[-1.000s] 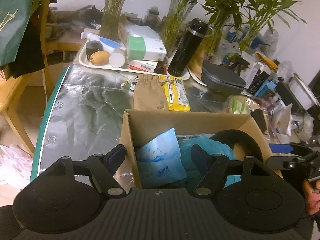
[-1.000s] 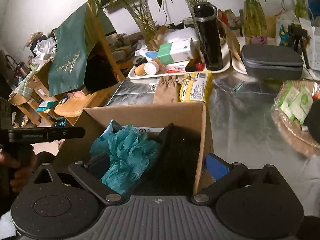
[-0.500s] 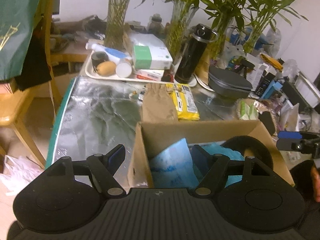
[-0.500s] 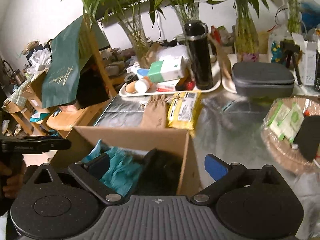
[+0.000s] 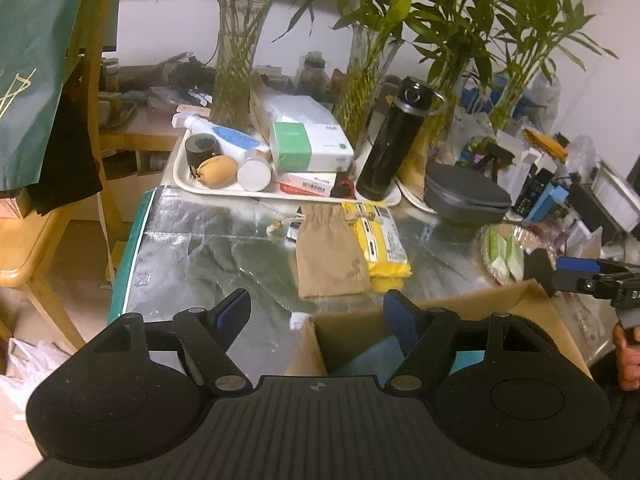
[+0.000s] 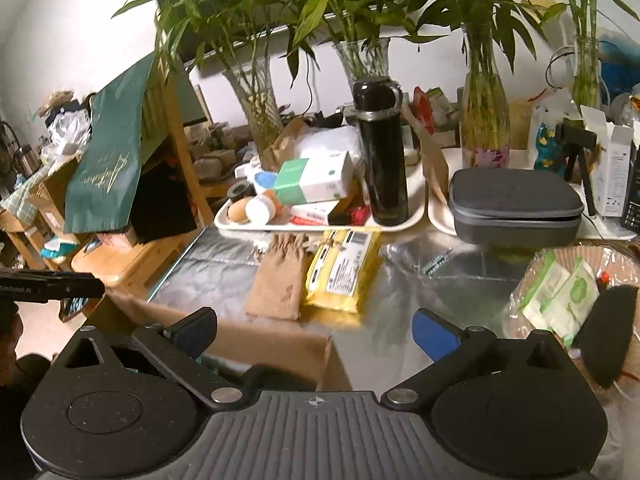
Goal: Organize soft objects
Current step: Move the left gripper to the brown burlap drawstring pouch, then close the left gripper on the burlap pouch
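At the far left a wooden chair [image 5: 24, 240] draped with a green cloth [image 5: 32, 60] stands off the table's left edge. The left gripper [image 5: 316, 312] hangs with its fingers spread and nothing between them, one finger over bare foil table cover [image 5: 200, 256], the other over the near cardboard box [image 5: 348, 328], where teal soft stuff [image 5: 376, 356] lies inside. Just beyond the box's far wall lie a brown cloth pouch [image 5: 330, 256] and a yellow packet [image 5: 382, 240], touching side by side. Farther back, a white tray [image 5: 188, 182] crowded with boxes and a black bottle [image 5: 394, 140] walls off the far side, with vases of bamboo [image 5: 236, 40] behind. The right gripper [image 6: 316, 330] is also released and empty. Open foil lies left of the pouch; to the right a grey case [image 6: 516, 204] and a wicker basket [image 6: 628, 264] crowd the edge.
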`<state>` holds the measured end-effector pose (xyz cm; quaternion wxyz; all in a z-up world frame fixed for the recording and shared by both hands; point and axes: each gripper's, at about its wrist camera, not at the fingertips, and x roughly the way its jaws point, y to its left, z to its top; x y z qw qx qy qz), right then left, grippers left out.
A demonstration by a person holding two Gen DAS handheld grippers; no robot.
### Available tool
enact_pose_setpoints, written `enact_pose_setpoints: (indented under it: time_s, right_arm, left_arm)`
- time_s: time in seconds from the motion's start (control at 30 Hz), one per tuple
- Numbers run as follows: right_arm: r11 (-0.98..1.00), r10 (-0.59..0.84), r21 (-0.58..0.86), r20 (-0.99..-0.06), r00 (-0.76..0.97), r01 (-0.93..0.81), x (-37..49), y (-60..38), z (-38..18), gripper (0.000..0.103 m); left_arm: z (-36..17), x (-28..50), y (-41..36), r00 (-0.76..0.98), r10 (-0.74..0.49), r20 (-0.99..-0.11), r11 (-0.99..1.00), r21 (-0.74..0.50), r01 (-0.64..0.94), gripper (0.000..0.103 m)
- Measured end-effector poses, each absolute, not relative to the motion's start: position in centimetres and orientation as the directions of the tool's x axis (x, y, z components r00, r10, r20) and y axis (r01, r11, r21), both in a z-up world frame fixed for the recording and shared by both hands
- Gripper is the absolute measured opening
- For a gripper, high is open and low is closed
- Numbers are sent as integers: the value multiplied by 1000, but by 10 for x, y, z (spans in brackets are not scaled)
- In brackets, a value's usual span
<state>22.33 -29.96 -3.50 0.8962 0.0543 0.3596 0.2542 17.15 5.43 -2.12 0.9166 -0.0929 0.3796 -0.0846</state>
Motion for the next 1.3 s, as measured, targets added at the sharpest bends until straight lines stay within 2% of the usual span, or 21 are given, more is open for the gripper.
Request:
enact_pose_setpoints:
  time_s: [0.37,0.8,1.07,1.3]
  right_arm:
    - [858,507,273,-585,633,-435,259,-294,-50,103]
    - [848,521,285,-601,606,-446,303,-286,-67,103]
    - [855,512,309,-622,592,-416,326,-291,-80,103]
    - [865,496,303,-641,586,-400,339,-293,-89,103]
  left_arm:
    - [-36,200,75,708,-278,-650,950,-295,103,73]
    - [-64,248,81,703,-331,-629,937,-309,165,72]
    - [-102,277,84,673,-426,-605,884,-438,166,72]
    - [-123,301,85,648,-451,-614,873,-455,176,71]
